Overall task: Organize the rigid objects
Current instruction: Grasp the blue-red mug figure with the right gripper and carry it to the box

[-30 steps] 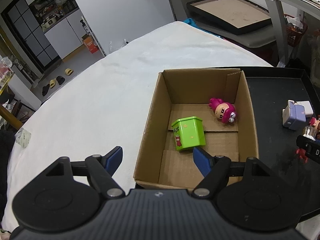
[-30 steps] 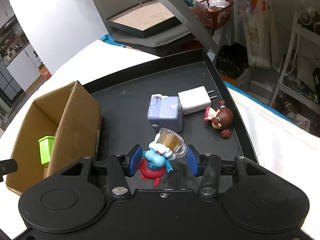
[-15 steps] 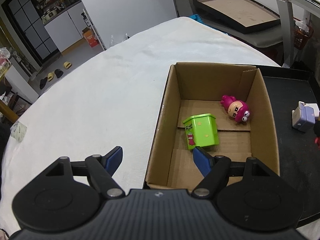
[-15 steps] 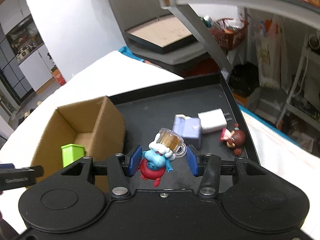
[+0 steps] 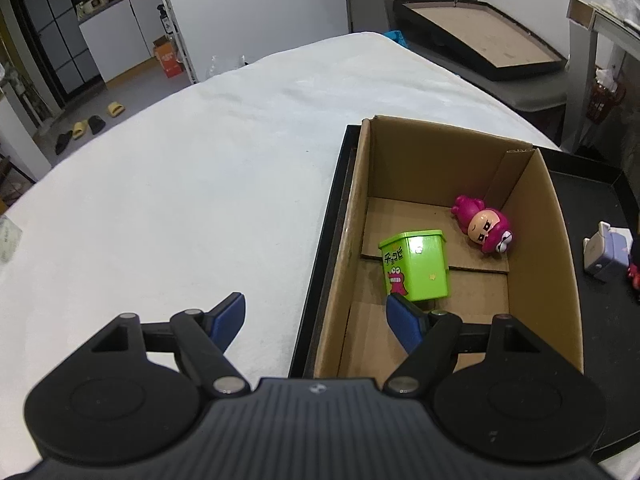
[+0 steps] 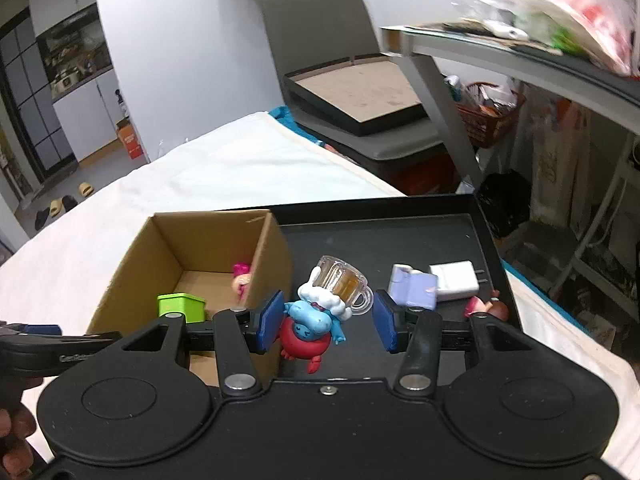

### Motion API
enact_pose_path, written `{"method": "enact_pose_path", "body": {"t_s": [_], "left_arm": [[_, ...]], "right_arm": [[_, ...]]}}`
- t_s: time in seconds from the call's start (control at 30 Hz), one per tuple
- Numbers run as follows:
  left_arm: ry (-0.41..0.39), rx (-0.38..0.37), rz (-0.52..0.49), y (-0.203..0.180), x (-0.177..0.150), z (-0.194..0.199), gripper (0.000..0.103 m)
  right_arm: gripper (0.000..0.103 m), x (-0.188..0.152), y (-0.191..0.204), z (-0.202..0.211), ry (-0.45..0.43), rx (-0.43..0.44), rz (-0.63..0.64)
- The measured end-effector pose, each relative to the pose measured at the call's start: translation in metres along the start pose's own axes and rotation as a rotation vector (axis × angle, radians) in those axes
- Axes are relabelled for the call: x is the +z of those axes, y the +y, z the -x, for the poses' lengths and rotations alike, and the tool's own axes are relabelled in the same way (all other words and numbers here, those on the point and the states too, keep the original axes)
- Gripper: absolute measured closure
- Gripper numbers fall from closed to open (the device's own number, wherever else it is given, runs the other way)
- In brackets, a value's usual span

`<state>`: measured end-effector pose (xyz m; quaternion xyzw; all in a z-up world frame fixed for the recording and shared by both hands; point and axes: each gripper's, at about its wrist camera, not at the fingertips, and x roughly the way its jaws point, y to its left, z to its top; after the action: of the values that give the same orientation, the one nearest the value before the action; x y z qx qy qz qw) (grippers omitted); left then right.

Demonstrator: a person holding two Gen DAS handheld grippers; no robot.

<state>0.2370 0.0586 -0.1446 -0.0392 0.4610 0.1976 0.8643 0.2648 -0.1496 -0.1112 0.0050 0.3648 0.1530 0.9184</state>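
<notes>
This looks like a lived-in home. A white cloth-covered table fills the room, and pairs of yellow and black slippers lie on the grey floor by a white cabinet. A grey metal shelf piled with bags stands over a reddish-brown wicker basket of clutter.

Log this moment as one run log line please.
right gripper: shut on blue figure, lifted off tray | left gripper: open | box: two toys

Matt cardboard box, glossy plastic figurine
</notes>
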Motion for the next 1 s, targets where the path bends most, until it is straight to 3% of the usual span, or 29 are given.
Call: {"method": "enact_pose_path", "body": {"t_s": [0.47, 0.57, 0.67, 0.73, 0.83, 1.0], "left_arm": [[-0.024, -0.140, 0.054, 0.017, -0.008, -0.011, 0.033], [-0.015, -0.167, 0.069, 0.021, -0.008, -0.015, 0.042], [-0.002, -0.187, 0.091, 0.026, -0.009, -0.019, 0.060], [0.010, -0.198, 0.105, 0.030, -0.010, -0.023, 0.077], [0.021, -0.224, 0.126, 0.033, -0.011, -0.026, 0.089], [0.018, -0.249, 0.132, 0.035, -0.012, -0.027, 0.090]], "right_arm": [[0.055, 0.014, 0.054, -0.009, 0.002, -0.012, 0.052], [0.055, 0.015, 0.067, -0.012, 0.004, -0.024, 0.075], [0.055, 0.015, 0.079, -0.016, 0.010, -0.026, 0.096], [0.055, 0.015, 0.088, -0.019, 0.016, -0.024, 0.110], [0.055, 0.013, 0.101, -0.024, 0.027, -0.024, 0.137], [0.055, 0.013, 0.117, -0.029, 0.037, -0.028, 0.171]]}}
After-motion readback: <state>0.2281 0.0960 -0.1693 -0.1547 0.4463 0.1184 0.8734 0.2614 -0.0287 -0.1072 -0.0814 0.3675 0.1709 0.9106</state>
